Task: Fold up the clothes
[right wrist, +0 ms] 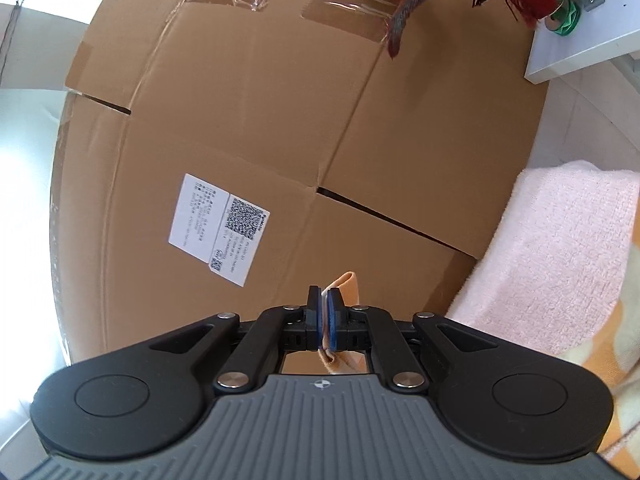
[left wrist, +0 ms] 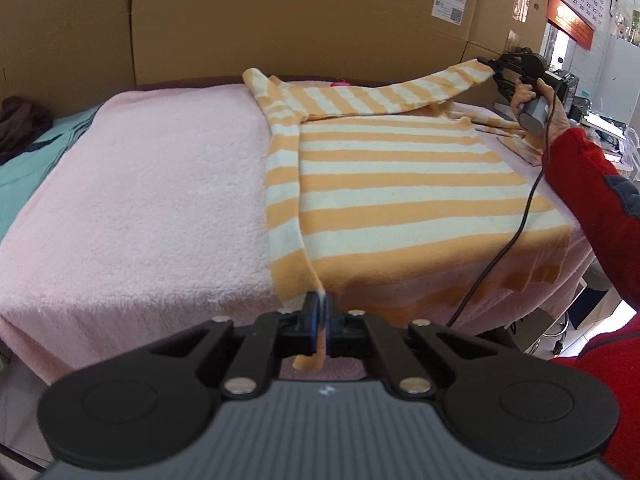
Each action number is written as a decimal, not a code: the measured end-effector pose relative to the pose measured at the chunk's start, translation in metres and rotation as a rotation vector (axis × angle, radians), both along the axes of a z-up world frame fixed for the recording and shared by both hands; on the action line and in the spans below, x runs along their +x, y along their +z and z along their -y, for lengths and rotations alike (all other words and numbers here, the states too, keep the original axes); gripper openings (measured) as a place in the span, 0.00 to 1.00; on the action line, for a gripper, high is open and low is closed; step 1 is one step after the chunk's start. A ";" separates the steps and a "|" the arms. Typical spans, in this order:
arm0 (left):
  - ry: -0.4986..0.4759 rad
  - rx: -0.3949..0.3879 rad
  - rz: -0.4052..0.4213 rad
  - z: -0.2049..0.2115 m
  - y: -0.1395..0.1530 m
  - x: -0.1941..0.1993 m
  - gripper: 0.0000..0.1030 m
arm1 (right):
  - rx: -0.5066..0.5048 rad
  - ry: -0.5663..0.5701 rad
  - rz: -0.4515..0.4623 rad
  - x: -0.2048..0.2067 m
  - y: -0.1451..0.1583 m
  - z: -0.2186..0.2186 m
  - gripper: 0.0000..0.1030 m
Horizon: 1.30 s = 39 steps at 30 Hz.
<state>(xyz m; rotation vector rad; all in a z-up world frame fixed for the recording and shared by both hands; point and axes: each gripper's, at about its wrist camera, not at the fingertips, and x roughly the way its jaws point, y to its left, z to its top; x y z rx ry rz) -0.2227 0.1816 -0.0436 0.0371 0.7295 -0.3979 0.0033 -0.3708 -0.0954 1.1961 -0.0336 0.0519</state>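
Over the pink blanket (left wrist: 140, 200), both tongs (left wrist: 320, 304) (right wrist: 326, 300) clamp the striped sweater (left wrist: 380, 184).

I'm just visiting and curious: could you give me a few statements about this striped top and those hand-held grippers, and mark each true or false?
1. The striped top lies on a pink towel. True.
2. The left hand-held gripper is open and empty. False: it is shut on the top's near edge.
3. The right hand-held gripper pinches orange fabric. True.
4. A brick wall stands behind the towel. False: cardboard boxes stand there.
5. The top is plain blue. False: orange and white stripes.
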 end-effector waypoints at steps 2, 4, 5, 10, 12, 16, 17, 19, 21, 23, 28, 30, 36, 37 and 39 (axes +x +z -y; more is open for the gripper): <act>-0.005 -0.010 -0.008 0.002 -0.001 0.001 0.00 | 0.012 -0.009 0.001 0.000 -0.001 0.002 0.04; -0.009 -0.022 -0.014 0.003 -0.003 0.002 0.00 | 0.033 -0.021 0.009 -0.003 -0.003 0.004 0.04; -0.014 -0.029 -0.017 0.004 -0.004 0.002 0.00 | 0.042 -0.028 0.013 -0.003 -0.004 0.005 0.04; -0.070 -0.033 -0.037 0.011 -0.008 0.002 0.00 | 0.074 -0.072 0.024 -0.007 -0.006 0.008 0.04; -0.081 -0.019 -0.035 0.012 -0.007 0.004 0.00 | 0.084 -0.079 0.022 -0.008 -0.007 0.010 0.04; -0.075 0.028 -0.017 0.008 0.012 0.018 0.00 | 0.100 -0.097 -0.074 -0.002 -0.014 0.013 0.04; -0.070 0.032 -0.006 0.008 0.019 0.022 0.00 | 0.112 -0.097 -0.086 -0.001 -0.016 0.014 0.04; -0.045 0.049 0.027 0.006 0.031 0.032 0.08 | 0.120 -0.108 -0.107 -0.001 -0.019 0.015 0.04; -0.011 0.060 0.060 0.005 0.038 0.043 0.16 | 0.111 -0.122 -0.113 -0.002 -0.019 0.015 0.04; 0.017 0.072 0.076 0.004 0.038 0.051 0.27 | 0.088 -0.149 -0.131 -0.004 -0.017 0.015 0.04; 0.034 0.126 0.072 0.006 0.022 0.051 0.28 | 0.080 -0.202 -0.134 -0.011 -0.017 0.018 0.01; 0.032 0.130 0.068 0.008 0.016 0.049 0.30 | 0.091 -0.175 -0.137 -0.008 -0.019 0.020 0.01; -0.014 0.049 0.049 0.015 0.006 0.052 0.30 | 0.065 -0.038 -0.134 0.006 -0.016 0.013 0.10; -0.022 0.044 0.047 0.017 0.004 0.053 0.30 | 0.061 -0.009 -0.137 0.009 -0.015 0.011 0.11; -0.033 0.032 0.031 0.022 0.000 0.056 0.31 | 0.032 0.049 -0.162 0.015 -0.011 0.007 0.15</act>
